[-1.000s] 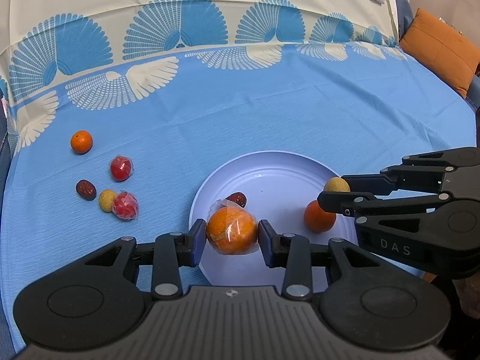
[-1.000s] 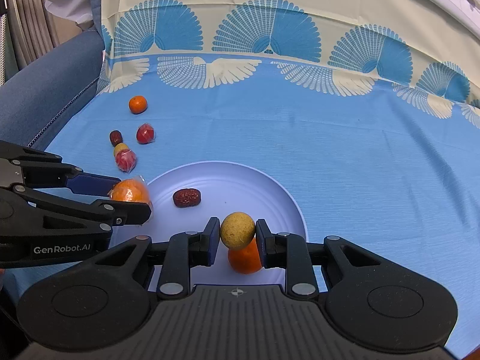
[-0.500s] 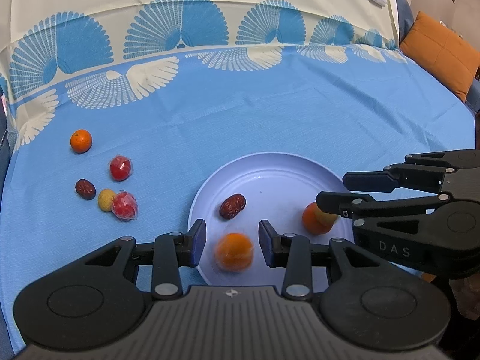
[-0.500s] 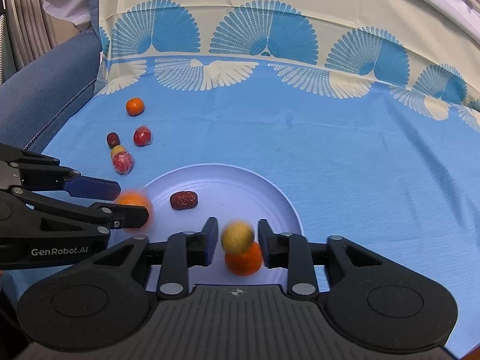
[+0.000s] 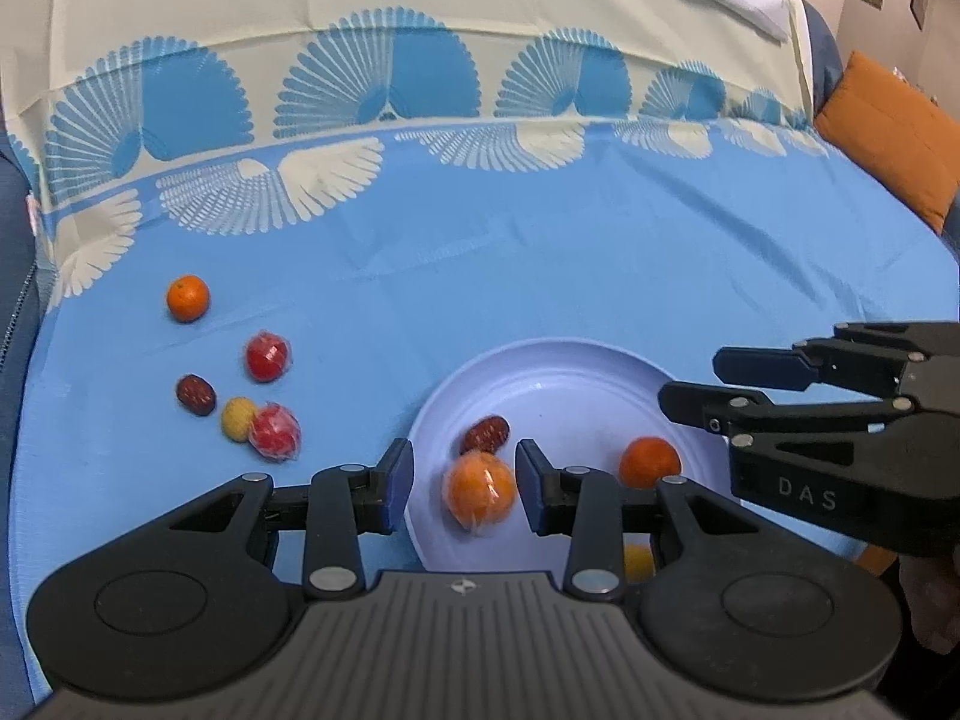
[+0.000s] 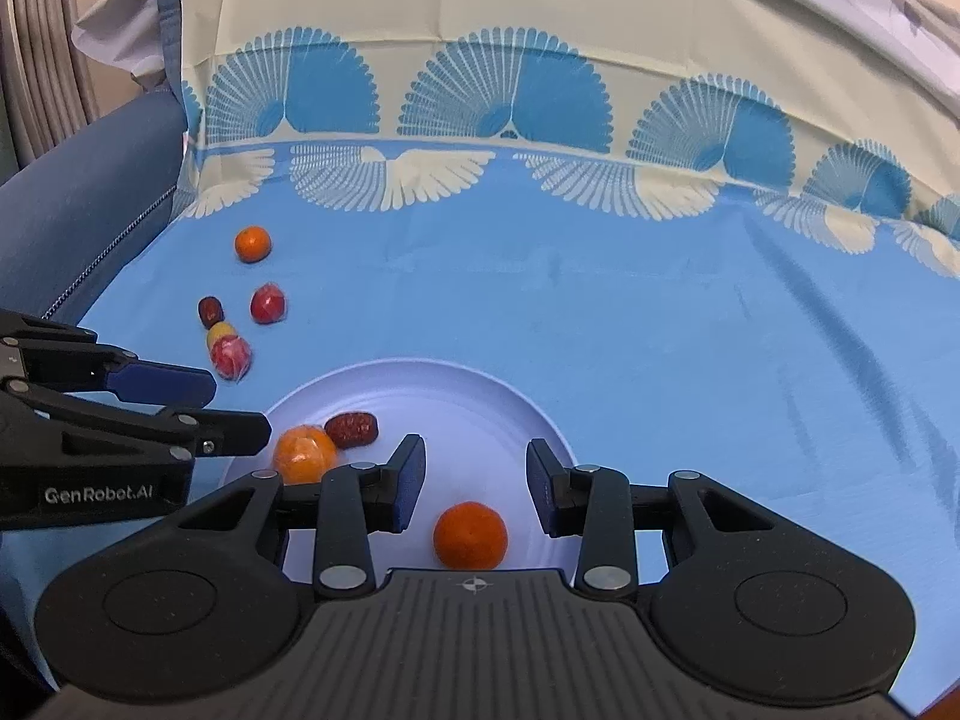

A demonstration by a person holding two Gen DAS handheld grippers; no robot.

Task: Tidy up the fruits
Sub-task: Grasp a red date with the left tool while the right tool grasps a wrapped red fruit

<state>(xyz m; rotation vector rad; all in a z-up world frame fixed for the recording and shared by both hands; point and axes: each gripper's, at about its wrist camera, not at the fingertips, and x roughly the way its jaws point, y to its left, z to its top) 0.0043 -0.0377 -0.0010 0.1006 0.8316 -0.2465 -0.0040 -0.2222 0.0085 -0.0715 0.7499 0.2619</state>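
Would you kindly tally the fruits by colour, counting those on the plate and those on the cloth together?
Orange fruits: 3
Red wrapped fruits: 2
Dark red dates: 2
Yellow fruits: 2, one half hidden
Total: 9

Left wrist view: close above, angled down over the plate (image 5: 600,354), facing the fan-patterned cloth (image 5: 540,252).
Right wrist view: same downward tilt, set to the right.
Shared: plate, cloth, scattered fruit; each shows the other gripper.
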